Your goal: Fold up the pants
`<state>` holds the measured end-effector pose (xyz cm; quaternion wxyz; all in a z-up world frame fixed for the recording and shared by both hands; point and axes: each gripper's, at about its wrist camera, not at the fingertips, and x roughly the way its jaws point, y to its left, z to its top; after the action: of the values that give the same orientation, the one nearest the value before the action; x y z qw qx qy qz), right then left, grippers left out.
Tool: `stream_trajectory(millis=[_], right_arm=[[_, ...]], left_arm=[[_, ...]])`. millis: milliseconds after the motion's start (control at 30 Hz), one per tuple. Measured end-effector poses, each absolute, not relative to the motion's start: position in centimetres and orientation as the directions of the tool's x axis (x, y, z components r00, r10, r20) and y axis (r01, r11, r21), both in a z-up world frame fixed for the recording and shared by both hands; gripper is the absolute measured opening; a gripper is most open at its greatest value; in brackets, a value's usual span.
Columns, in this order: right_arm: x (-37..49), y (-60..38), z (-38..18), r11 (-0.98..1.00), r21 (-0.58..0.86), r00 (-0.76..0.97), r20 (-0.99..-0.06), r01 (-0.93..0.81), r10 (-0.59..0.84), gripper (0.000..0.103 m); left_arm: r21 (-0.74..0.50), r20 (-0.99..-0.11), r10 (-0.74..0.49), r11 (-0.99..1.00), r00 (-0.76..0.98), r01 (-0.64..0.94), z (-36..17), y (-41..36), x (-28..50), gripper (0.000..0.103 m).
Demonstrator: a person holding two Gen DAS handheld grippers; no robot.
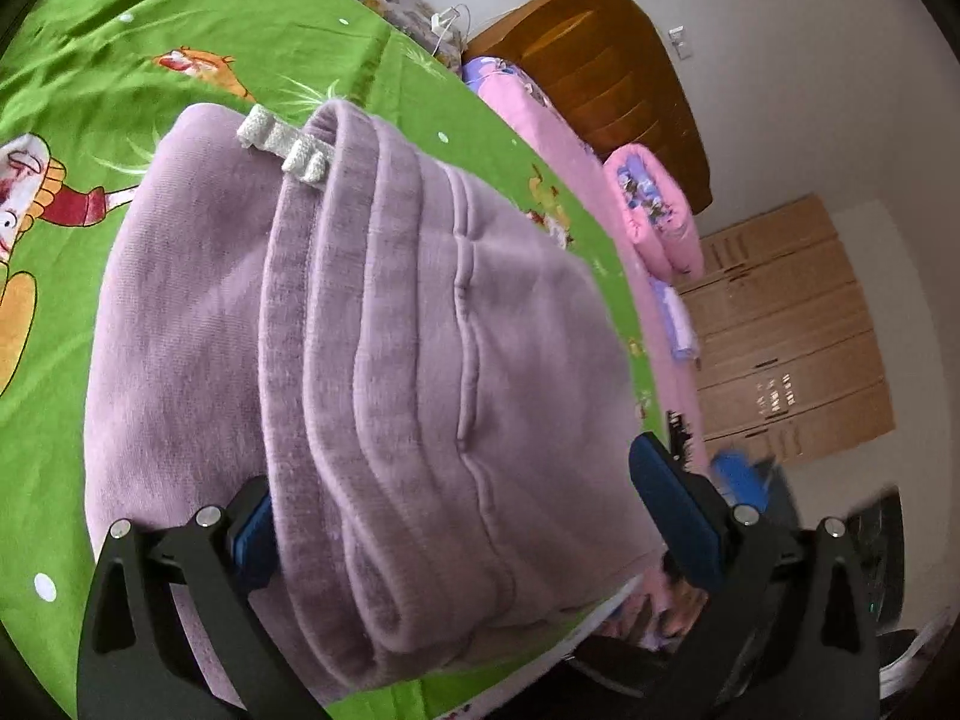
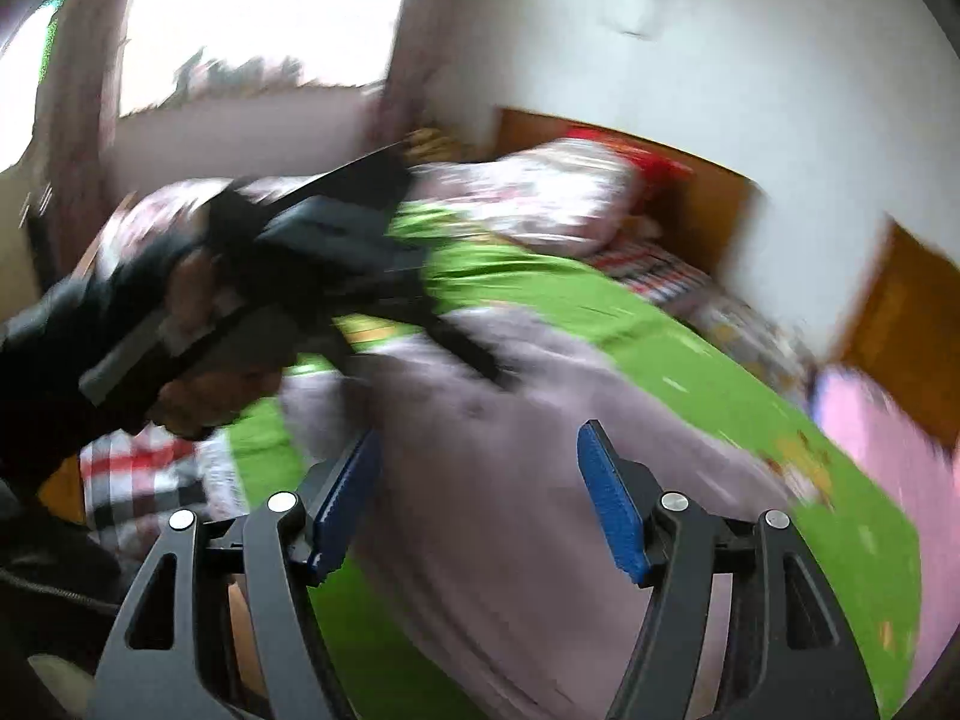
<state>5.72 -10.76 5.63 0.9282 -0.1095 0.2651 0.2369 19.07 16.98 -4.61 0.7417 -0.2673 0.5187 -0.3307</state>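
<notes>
The lilac pants [image 1: 372, 348] lie folded in thick layers on the green cartoon bedsheet [image 1: 120, 48], with a white drawstring [image 1: 282, 144] on the waistband at the far end. My left gripper [image 1: 474, 516] is open, its blue pads wide apart on either side of the near edge of the fold. In the blurred right wrist view the pants [image 2: 528, 480] lie ahead, and my right gripper [image 2: 480, 498] is open and empty above them. The left gripper [image 2: 336, 252] and the hand holding it show at the upper left of that view.
A pink quilt [image 1: 654, 222] lies along the bed's far side by a wooden headboard [image 1: 612, 78]. Cardboard boxes [image 1: 780, 330] stand by the wall. Pillows [image 2: 540, 198] and a checked cloth [image 2: 144, 480] lie on the bed.
</notes>
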Motion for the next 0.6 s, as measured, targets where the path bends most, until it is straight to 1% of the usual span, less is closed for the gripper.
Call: stream_trajectory(millis=[67,167,200,233,267,300,333,367,400,467,500,567,600], right_arm=[[5.8,-14.9,5.1,0.919,-0.010,0.765,-0.558,-0.394,0.322,0.071],[5.3,-20.6,2.9,0.962,0.128,0.748,-0.607,-0.243,0.270,0.073],[4.9,-21.7,2.0,0.964,0.154,0.735,-0.625,-0.216,0.264,0.073],[4.5,-22.1,1.4,0.966,0.159,0.727,-0.636,-0.205,0.259,0.074],[4.0,-22.3,0.5,0.966,0.166,0.713,-0.651,-0.200,0.259,0.078],[3.6,-22.3,0.1,0.962,0.179,0.710,-0.649,-0.208,0.274,0.078],[3.0,-22.3,-0.1,0.955,0.201,0.714,-0.635,-0.218,0.296,0.081],[2.4,-22.0,-0.2,0.941,0.230,0.705,-0.623,-0.248,0.339,0.087],[1.9,-21.5,-0.2,0.929,0.238,0.696,-0.615,-0.283,0.370,0.087],[0.7,-20.0,0.0,0.912,0.204,0.689,-0.603,-0.356,0.403,0.087],[0.3,-19.3,-0.2,0.921,0.150,0.703,-0.606,-0.360,0.373,0.086],[0.9,-18.8,-1.0,0.962,0.032,0.729,-0.646,-0.271,0.227,0.086],[1.3,-18.9,-1.2,0.971,0.025,0.732,-0.652,-0.238,0.196,0.086]], left_arm=[[-0.711,-0.618,-0.744,0.666,0.254,0.224,-4.7,16.5,18.7,0.101],[-0.676,-0.651,-0.711,0.702,0.264,0.223,-4.7,16.1,18.4,0.096],[-0.659,-0.667,-0.694,0.720,0.272,0.218,-4.5,15.8,18.1,0.084],[-0.639,-0.685,-0.672,0.740,0.281,0.211,-4.6,15.7,18.2,0.063],[-0.619,-0.703,-0.651,0.758,0.287,0.203,-4.5,15.7,18.1,0.052],[-0.605,-0.714,-0.634,0.772,0.297,0.194,-4.5,16.0,18.0,0.040],[-0.608,-0.706,-0.637,0.770,0.309,0.194,-4.1,16.2,17.7,0.032],[-0.601,-0.706,-0.632,0.773,0.321,0.200,-3.7,16.1,17.4,0.031],[-0.575,-0.714,-0.613,0.789,0.338,0.216,-2.9,15.7,16.9,0.029],[-0.528,-0.727,-0.582,0.813,0.365,0.244,-1.4,14.6,16.3,0.029],[-0.515,-0.730,-0.575,0.818,0.371,0.255,-0.9,14.3,16.4,0.028],[-0.494,-0.730,-0.562,0.827,0.389,0.267,0.2,13.7,16.4,0.027],[-0.491,-0.728,-0.561,0.828,0.393,0.271,0.4,13.7,16.4,0.024]])
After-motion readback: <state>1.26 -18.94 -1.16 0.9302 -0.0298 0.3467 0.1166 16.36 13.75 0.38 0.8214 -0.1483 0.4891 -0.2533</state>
